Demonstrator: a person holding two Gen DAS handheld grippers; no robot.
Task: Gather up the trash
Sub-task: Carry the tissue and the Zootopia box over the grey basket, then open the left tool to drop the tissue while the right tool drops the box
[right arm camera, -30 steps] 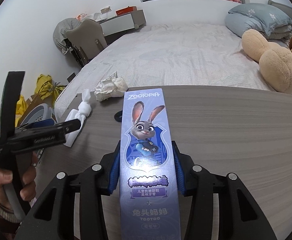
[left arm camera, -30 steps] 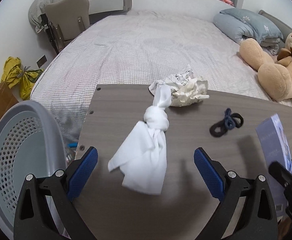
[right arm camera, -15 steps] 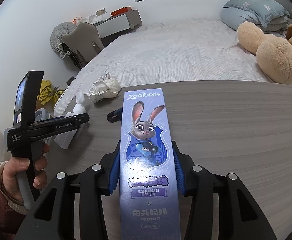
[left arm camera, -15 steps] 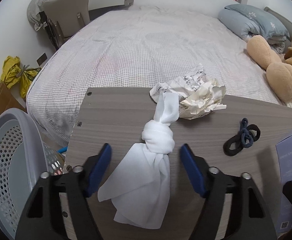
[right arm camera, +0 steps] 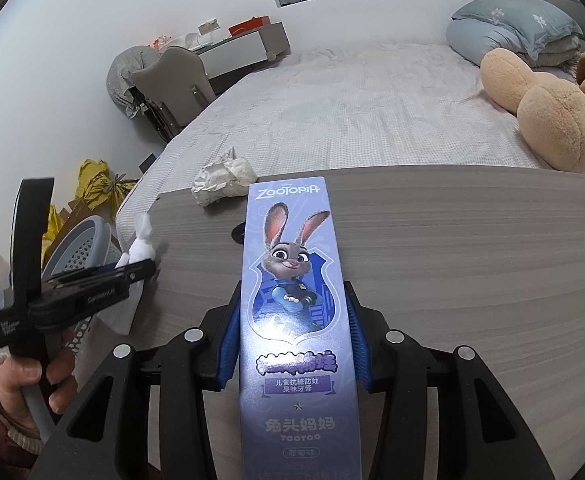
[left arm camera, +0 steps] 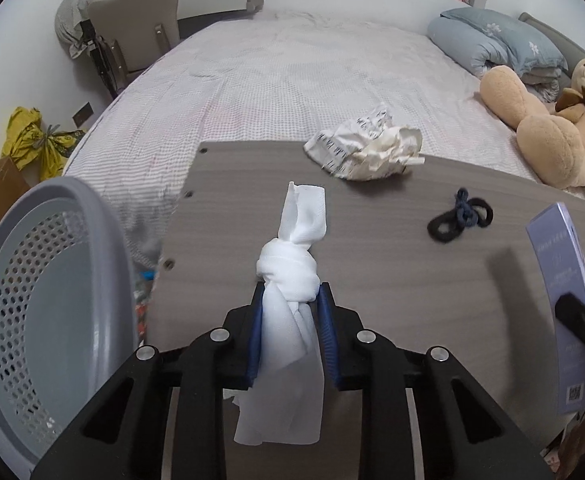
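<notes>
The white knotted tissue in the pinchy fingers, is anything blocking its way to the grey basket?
Nothing visible does. The left gripper is shut on the knotted tissue near the table's left edge, and the grey basket stands just past that edge, its opening tilted toward the table.

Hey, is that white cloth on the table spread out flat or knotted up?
Knotted. The white cloth has a tight knot at its middle, with loose ends on both sides; the left tongs are shut just below the knot.
</notes>
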